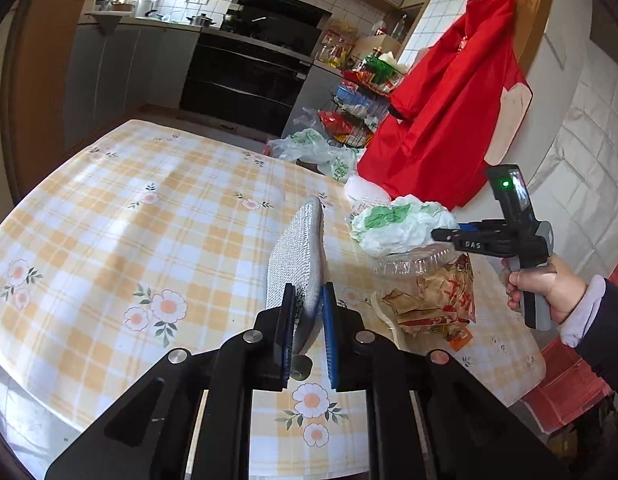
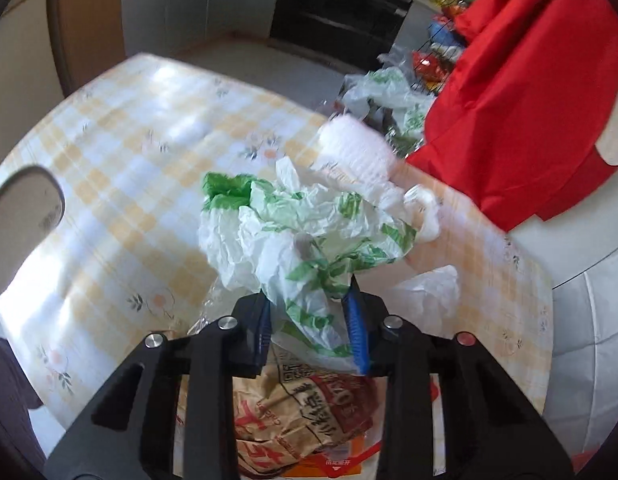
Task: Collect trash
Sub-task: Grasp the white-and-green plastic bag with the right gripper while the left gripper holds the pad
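the crumpled green-and-white bag [image 2: 309, 236] sits at the right side of the table [image 2: 121, 152], atop a brown wrapper [image 2: 297, 408], and your right tongs [image 2: 311, 328] are clamped on it. your left tongs [image 1: 309, 320] are clamped on a silver padded pouch [image 1: 299, 252], held upright above the table.

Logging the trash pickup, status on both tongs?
Left tongs shut on a silver mesh pad. Right tongs shut on the green-and-white plastic bag. Brown paper wrapper underneath, still on the table.
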{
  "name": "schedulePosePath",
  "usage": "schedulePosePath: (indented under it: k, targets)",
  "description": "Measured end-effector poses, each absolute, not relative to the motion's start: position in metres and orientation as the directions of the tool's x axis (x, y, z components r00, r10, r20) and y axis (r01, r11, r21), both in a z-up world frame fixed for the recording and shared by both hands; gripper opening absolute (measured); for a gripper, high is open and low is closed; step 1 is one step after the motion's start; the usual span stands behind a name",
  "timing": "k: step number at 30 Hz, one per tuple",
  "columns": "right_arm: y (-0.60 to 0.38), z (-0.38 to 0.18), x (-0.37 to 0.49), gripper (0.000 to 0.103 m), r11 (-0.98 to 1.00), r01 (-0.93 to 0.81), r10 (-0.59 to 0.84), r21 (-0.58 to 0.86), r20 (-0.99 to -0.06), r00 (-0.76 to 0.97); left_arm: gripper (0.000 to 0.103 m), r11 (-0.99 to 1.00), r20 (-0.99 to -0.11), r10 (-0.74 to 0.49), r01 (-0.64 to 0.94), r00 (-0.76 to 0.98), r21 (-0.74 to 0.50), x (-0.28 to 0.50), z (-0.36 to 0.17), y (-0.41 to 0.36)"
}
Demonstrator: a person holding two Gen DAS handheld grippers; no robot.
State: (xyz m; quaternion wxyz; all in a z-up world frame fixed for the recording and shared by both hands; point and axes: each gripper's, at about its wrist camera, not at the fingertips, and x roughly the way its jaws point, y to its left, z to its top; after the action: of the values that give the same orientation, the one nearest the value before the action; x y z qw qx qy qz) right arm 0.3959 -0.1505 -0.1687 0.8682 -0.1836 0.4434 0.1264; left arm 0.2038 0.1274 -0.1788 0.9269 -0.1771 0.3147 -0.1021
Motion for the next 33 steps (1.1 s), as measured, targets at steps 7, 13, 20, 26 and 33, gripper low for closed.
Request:
schedulePosePath:
  k: [7,13,20,26,33]
  targets:
    - [-0.176,-0.103,0.36,0.03,0.936,-0.333,0.161,-0.117,-0.698,0.698,0.013,0.902,-0.503,-0.306,0.077,0.808,-0.425,0.186,-0.16,0.135]
    - [-0.193,-0.054,0.312,0.03,0.936,-0.35,0.252,-0.04,-0.617,0.746,0.013,0.912,-0.464,-0.304,0.114,0.832,-0.394,0.164,-0.13,0.13]
    - [-0.203,-0.035,0.251,0.03,0.921,-0.387,0.338,0.047,-0.59,0.733,0.013,0.913,-0.431,-0.314,0.145,0.846,-0.381,0.129,-0.108,0.123]
    - [-0.211,-0.036,0.188,0.03,0.909,-0.409,0.376,0.082,-0.588,0.716,0.013,0.909,-0.407,-0.329,0.169,0.852,-0.381,0.095,-0.099,0.118]
    - [-0.217,-0.053,0.118,0.03,0.897,-0.42,0.414,0.138,-0.592,0.691,0.013,0.912,-0.408,-0.337,0.187,0.849,-0.364,0.056,-0.099,0.112]
